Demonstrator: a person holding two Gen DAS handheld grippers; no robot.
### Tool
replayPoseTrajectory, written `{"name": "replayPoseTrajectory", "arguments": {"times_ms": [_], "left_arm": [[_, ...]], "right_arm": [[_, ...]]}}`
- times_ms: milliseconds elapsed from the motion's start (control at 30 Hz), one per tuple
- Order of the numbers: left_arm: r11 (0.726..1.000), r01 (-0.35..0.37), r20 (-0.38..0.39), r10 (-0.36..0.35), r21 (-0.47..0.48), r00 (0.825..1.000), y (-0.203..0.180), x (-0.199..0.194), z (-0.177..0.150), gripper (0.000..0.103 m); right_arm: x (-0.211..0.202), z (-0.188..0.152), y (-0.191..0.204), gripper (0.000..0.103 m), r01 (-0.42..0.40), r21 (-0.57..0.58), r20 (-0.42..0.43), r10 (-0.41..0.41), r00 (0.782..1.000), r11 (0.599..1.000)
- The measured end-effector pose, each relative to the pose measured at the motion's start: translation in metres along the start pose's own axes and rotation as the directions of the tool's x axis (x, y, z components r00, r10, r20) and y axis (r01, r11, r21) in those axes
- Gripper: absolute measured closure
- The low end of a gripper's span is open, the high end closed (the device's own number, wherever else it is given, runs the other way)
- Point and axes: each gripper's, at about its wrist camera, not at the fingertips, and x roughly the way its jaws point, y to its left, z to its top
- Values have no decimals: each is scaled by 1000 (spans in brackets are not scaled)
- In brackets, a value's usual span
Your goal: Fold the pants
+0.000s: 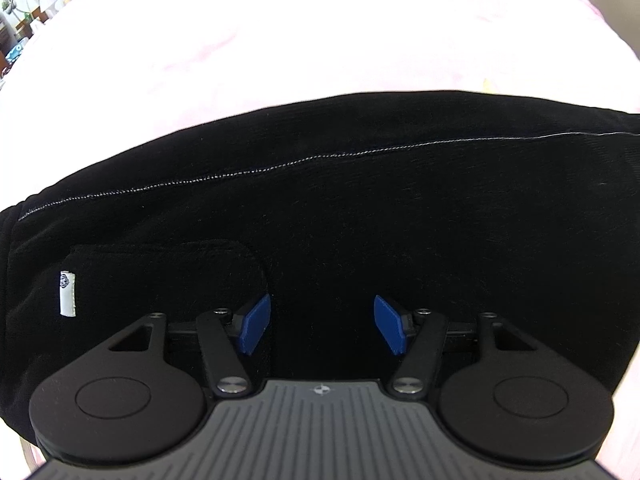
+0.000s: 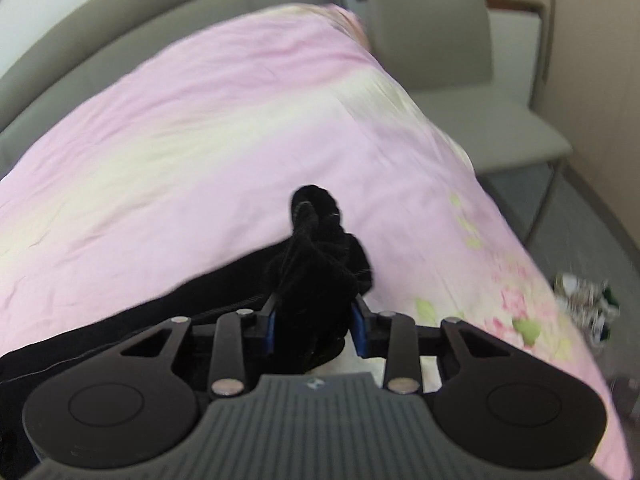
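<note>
Black pants (image 1: 360,200) lie flat across a pink bed cover, with a grey stitched seam running across them and a back pocket with a small white label (image 1: 67,293) at the left. My left gripper (image 1: 322,326) hovers just over the pants, its blue pads apart and empty. In the right wrist view my right gripper (image 2: 316,326) is shut on a bunched end of the pants (image 2: 320,264), lifted above the bed; the rest of the black cloth trails down to the left.
The pink floral bed cover (image 2: 200,120) fills both views. A grey chair (image 2: 448,60) stands beyond the bed's right edge. A padded headboard (image 2: 120,28) runs along the back. Clutter lies on the floor at right (image 2: 584,300).
</note>
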Motion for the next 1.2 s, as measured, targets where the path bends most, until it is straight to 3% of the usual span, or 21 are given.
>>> {"name": "replayPoseTrajectory", "arguments": {"times_ms": [267,467,600,767,900,1033,1133,1200], "left_arm": [[997,76,63,-76,-1,995,25,-29,-7,32],[994,108,89,-110,25,990,42,-42,-17,33],[991,133,107,-135,23,985,54,-49,-19,33],[982,187,103,-188,15,977,63,-39,-20,38],[970,244,94,-243,4,965,63,-30,-16,46],[948,316,94,-312,-28,945,54,-28,-13,47],[932,360,111,-354,-36,929,39,-29,-4,48],[926,376,126,-370,-35,921,33,-29,-1,50]], "right_arm": [[-71,8,147,79,-125,-244,58,143,988,962],[-65,-35,258,82,-260,-395,-58,258,964,881],[-34,-79,309,82,-319,-446,-176,268,947,836],[5,-140,341,82,-343,-504,-306,207,929,793],[31,-171,349,80,-336,-557,-343,158,926,760],[32,-181,354,53,-382,-564,-399,163,902,732],[13,-178,360,48,-428,-588,-428,185,885,686],[-3,-173,362,46,-434,-600,-421,196,885,672]]}}
